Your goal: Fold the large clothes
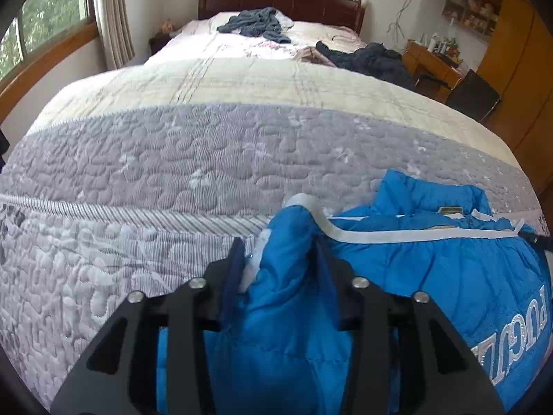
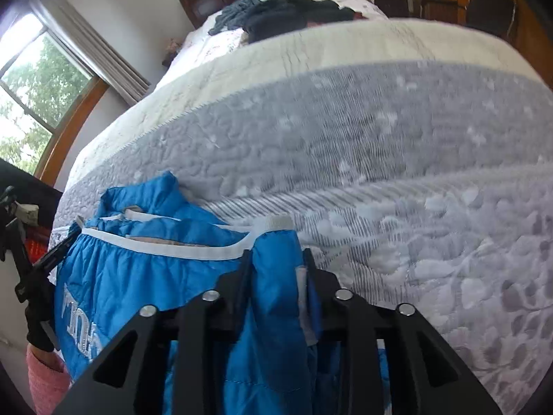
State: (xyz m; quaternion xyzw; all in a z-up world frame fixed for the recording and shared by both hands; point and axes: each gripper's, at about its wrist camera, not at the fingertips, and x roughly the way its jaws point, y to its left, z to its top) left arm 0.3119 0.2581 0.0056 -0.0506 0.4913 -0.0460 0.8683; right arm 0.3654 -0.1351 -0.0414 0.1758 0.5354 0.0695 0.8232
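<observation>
The blue jacket [image 1: 432, 276] lies at the near edge of the bed [image 1: 172, 173], on the grey quilted band of the bedspread, its white-trimmed hem [image 1: 380, 235] stretched between both tools. The left gripper [image 1: 280, 252] has its jaws closed on a bunched fold at one hem corner. The right gripper [image 2: 276, 263] has its jaws closed on the opposite hem corner of the jacket [image 2: 145, 276]. A pink sleeve [image 2: 45, 377] shows at the lower left of the right wrist view. A grey garment [image 1: 255, 24] and a dark garment [image 1: 373, 58] lie toward the far end, near the headboard [image 1: 276, 0].
</observation>
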